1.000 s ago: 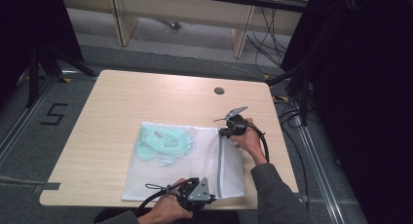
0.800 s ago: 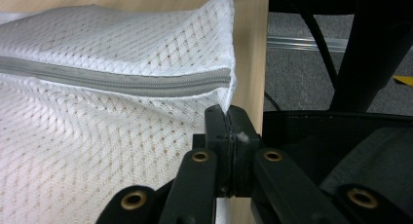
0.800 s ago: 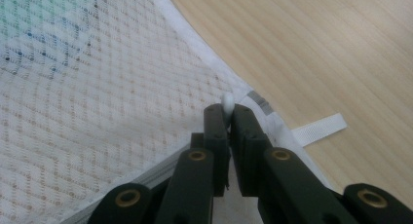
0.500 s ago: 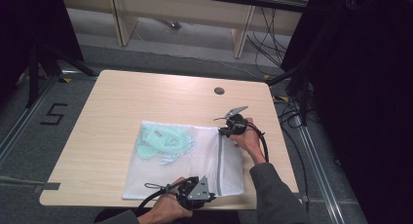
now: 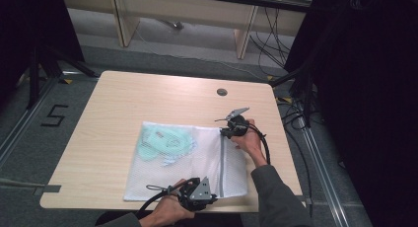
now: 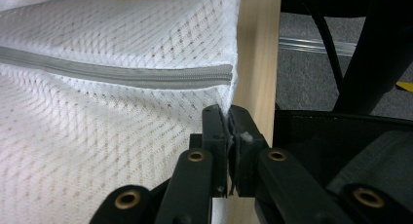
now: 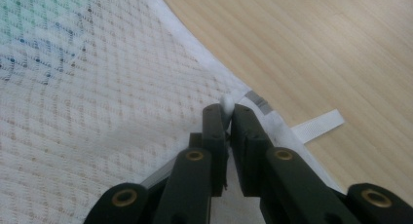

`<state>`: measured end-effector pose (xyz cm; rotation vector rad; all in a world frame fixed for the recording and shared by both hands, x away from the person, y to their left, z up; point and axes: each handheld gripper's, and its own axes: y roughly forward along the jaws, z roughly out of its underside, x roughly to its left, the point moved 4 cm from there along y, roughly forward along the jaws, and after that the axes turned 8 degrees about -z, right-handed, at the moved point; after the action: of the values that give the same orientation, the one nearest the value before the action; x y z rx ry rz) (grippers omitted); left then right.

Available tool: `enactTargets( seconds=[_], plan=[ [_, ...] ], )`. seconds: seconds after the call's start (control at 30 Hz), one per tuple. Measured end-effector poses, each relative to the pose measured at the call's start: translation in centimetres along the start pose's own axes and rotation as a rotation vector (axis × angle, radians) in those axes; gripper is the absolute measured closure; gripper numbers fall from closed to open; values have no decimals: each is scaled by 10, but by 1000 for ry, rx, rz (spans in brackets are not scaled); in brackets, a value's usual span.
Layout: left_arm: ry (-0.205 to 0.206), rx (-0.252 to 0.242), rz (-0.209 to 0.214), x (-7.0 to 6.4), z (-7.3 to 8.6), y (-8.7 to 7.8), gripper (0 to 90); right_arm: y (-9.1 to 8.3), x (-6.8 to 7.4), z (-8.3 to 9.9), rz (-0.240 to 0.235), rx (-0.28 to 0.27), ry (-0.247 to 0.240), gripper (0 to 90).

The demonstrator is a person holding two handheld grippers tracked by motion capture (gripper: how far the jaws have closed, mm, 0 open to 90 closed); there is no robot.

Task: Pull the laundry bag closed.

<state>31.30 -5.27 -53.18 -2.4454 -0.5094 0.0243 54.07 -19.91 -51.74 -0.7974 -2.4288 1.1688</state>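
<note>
You are working on a white mesh laundry bag [image 5: 197, 163] that is lying flat on the wooden table [image 5: 118, 108], in the lower middle of the high view. Through the mesh at the bag's upper left, a pale green garment [image 5: 160, 143] is showing. A grey zipper [image 5: 222, 163] is running down the bag near its right edge.

Your left gripper [image 5: 204, 197] is sitting at the bottom of the high view, at the bag's near edge by the lower end of the zipper. In the left gripper view, its jaws are closed tight on the corner of the mesh [image 6: 146, 136], just below the zipper's end [image 6: 146, 75].

Your right gripper [image 5: 227, 132] is sitting at the bag's upper right corner, right of centre in the high view. In the right gripper view, its jaws are pinching a small white zipper pull [image 7: 227, 105] at the bag's edge, with a white ribbon loop [image 7: 316, 125] lying on the wood just to the right.
</note>
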Motion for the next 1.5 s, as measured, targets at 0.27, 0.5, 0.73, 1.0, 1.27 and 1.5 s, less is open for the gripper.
enactTargets(
  seconds=[0.27,0.5,0.73,1.0,1.27,1.5],
  plan=[
    [-43,-6,-9,5,-2,-1,724,1,1,-3,20,-3,18,679],
    [-42,12,8,14,-2,-12,571,-5,7,-9,39,-43,46,499],
    [-99,-12,-44,32,-3,-32,446,-24,17,-9,41,-60,56,443],
    [-144,-15,-108,52,3,-49,389,-39,26,-6,-5,-76,51,430],
    [-190,-26,-173,74,15,-77,354,-53,43,6,-22,-126,40,402],
    [-222,-33,-221,90,28,-105,333,-64,56,26,-42,-137,52,382]
  ],
)
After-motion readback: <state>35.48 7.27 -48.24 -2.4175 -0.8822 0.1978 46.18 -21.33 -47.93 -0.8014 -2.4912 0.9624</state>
